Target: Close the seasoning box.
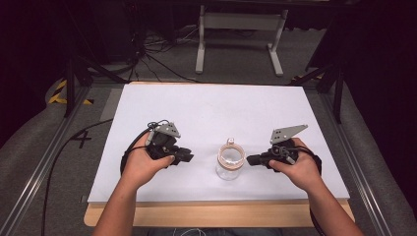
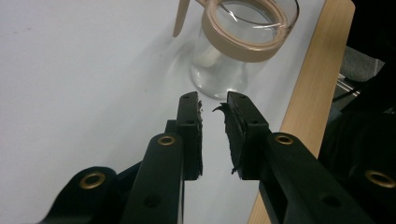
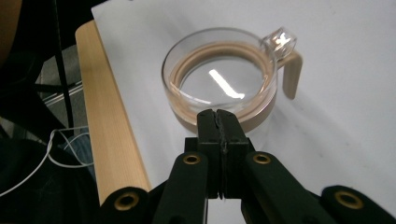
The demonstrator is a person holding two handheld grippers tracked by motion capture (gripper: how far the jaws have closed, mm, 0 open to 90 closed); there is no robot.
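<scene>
A clear glass jar (image 1: 229, 161) with a tan band round its rim stands on the white board (image 1: 211, 105), between my two grippers. My left gripper (image 1: 188, 157) lies to the jar's left and points at it. In the left gripper view its jaws (image 2: 212, 100) stand a little apart with nothing between them, short of the jar (image 2: 219, 70). My right gripper (image 1: 250, 160) points at the jar from the right. Its jaws (image 3: 218, 114) are shut together, with the tips at the tan band of the jar (image 3: 219, 79). A tan tab (image 3: 292, 74) hangs at the jar's far side.
The board rests on a wooden tabletop whose front edge (image 1: 221, 215) runs near the person. Metal rails (image 1: 46, 162) flank the table. Cables (image 1: 147, 49) and a white stand (image 1: 241, 22) are on the floor behind.
</scene>
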